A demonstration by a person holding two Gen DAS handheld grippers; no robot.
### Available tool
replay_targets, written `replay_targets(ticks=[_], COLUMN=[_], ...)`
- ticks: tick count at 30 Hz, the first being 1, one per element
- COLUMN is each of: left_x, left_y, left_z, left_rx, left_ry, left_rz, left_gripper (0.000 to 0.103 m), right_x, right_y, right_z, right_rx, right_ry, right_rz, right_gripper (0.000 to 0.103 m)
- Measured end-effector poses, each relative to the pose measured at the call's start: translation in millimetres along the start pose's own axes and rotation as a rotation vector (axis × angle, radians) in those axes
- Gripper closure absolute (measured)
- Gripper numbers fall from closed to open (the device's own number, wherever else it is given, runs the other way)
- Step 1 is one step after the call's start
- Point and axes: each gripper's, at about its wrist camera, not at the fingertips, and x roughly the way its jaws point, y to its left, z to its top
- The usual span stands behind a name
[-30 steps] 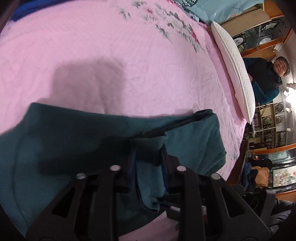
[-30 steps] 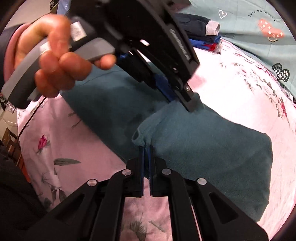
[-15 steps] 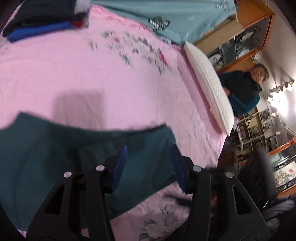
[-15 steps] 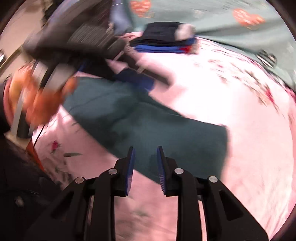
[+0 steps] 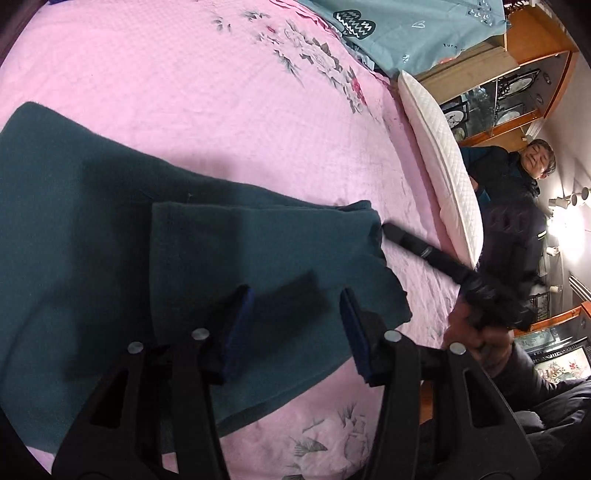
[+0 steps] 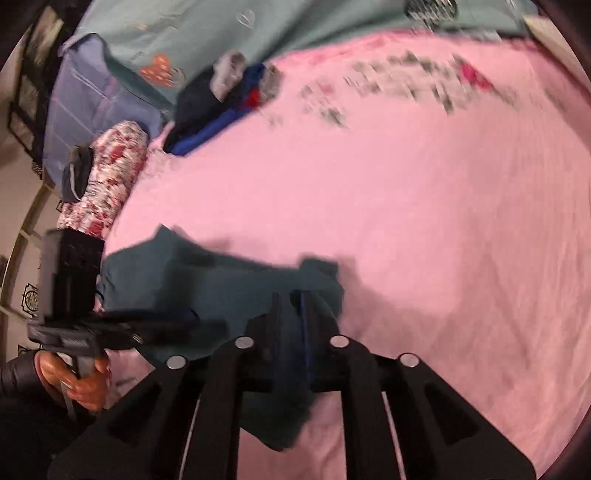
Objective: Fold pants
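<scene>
The dark teal pants (image 5: 110,236) lie folded on the pink bedspread (image 5: 184,92), one layer lying over another. My left gripper (image 5: 295,295) is open and empty, its blue pads just above the upper layer. My right gripper (image 6: 291,299) is closed on the end of the pants (image 6: 229,288) with cloth between its fingers. In the left wrist view the right gripper (image 5: 384,230) touches the far end of the pants. In the right wrist view the left gripper (image 6: 155,328) shows at the left, held in a hand.
A stack of folded dark and blue clothes (image 6: 221,107) lies at the back of the bed. A teal blanket (image 5: 406,29) and a white pillow (image 5: 443,158) lie along the bed's edge. A person (image 5: 517,177) stands beside the bed.
My left gripper let go of the pants, opened and drew back. My right gripper let go, moved to the end of the pants and closed on the cloth there.
</scene>
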Motion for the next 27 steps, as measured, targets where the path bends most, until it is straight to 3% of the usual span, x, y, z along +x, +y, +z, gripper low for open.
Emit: replay_targets(ticks=[2,4,6,9,12,14,15,17,22,23,25,27], left_x=[0,0,-3,-19,-20,-19,-17,-17,-16,-17,-18,-21], left_y=[-3,-1,1,-5,-1,5,7,8,8,8,9,8], left_z=[1,1,2,0,-1,-2,-2,-3,0,0,0,0], left_rx=[-0.004,-0.013,-0.027,-0.002,0.009,0.005,0.001,0.018,0.024,0.021,0.017,0.014], left_ry=[-0.003,-0.001,0.001,-0.036,-0.028,-0.035,-0.028,-0.031,-0.027,-0.022,-0.016,-0.013], left_rz=[0.002,-0.002,0.011,0.064,0.076,0.052,0.051,0.045,0.037,0.034,0.027,0.029], left_gripper=[0.053,0.053,0.054,0.036,0.035,0.034,0.035,0.035,0.034,0.034,0.034,0.034], right_x=[7,32,40,-1,-18,-2,2,-10,-27,-13,-12,-21], right_y=[0,-14,-29,-12,6,7,3,-2,19,18,20,23], right_z=[10,12,13,15,-5,-36,-52,-61,-59,-67,-67,-53], right_rx=[0.005,-0.005,0.017,-0.006,-0.058,-0.15,-0.196,-0.183,-0.209,-0.239,-0.28,-0.212], right_ry=[-0.014,0.036,0.051,-0.014,0.026,0.148,0.174,0.153,0.131,0.205,0.201,0.169], right_rz=[0.018,-0.05,-0.025,-0.003,0.107,0.014,-0.022,-0.019,-0.035,-0.076,-0.093,-0.056], right_gripper=[0.09,0.091,0.093,0.084,0.084,0.085,0.09,0.09,0.069,0.068,0.069,0.068])
